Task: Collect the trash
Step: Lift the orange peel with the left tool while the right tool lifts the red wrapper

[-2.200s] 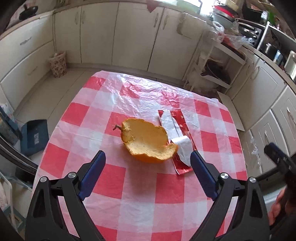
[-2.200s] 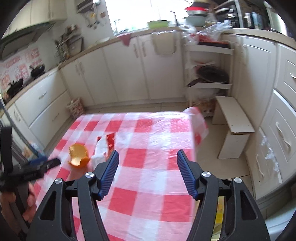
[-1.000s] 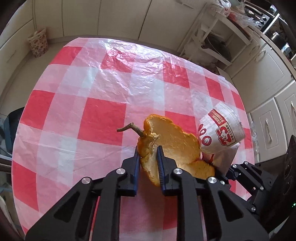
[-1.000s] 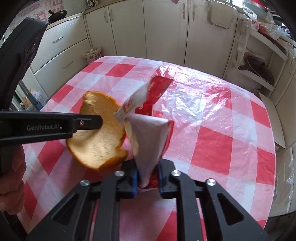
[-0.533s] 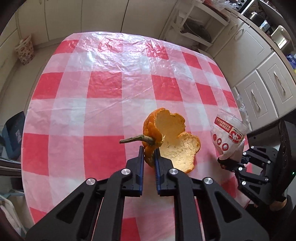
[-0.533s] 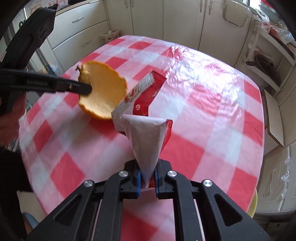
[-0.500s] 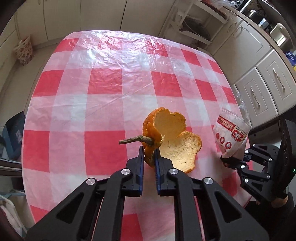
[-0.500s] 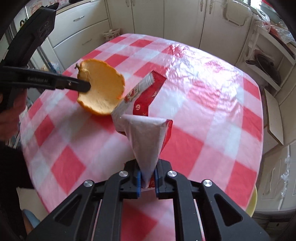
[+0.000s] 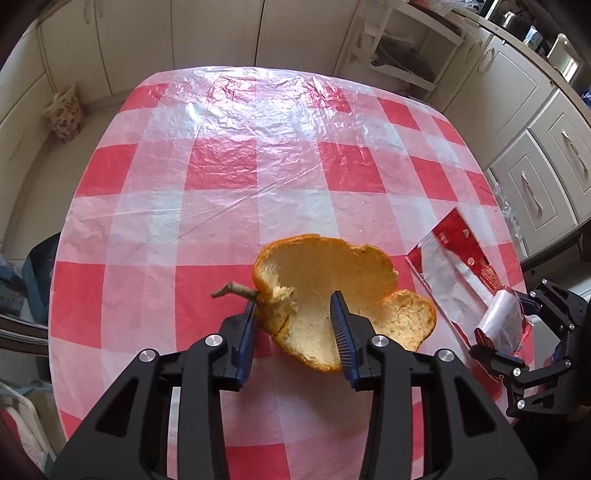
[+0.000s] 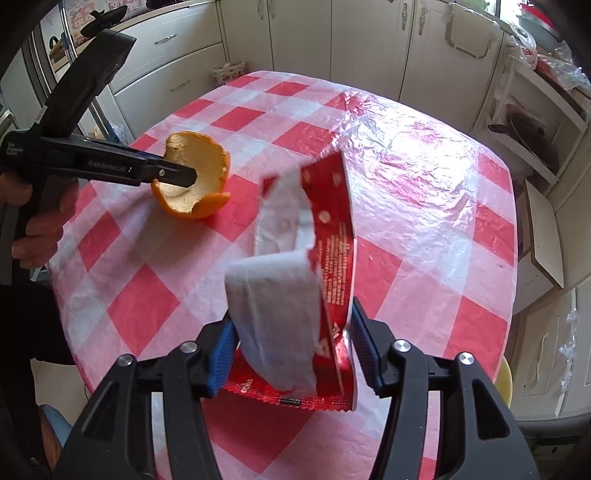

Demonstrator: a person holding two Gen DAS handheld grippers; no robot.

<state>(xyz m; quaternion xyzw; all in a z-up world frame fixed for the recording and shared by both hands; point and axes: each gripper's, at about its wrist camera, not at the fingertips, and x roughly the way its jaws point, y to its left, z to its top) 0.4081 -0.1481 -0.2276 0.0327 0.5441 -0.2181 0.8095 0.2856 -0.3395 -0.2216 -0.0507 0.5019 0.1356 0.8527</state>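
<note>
An orange peel with a short stem lies on the red-and-white checked tablecloth. My left gripper is open, its fingers either side of the peel's near edge; the peel also shows in the right wrist view. A red-and-white snack wrapper stands curled between the fingers of my right gripper, which is open around it. The wrapper also shows in the left wrist view at the table's right edge, resting on the cloth.
White kitchen cabinets surround the table. A small patterned bin stands on the floor at the far left. An open shelf unit with a dark pan is at the right. A pale board leans by the table's right edge.
Both grippers have opened. The peel and the wrapper, held up in the air before, have come down onto the tablecloth and are released.
</note>
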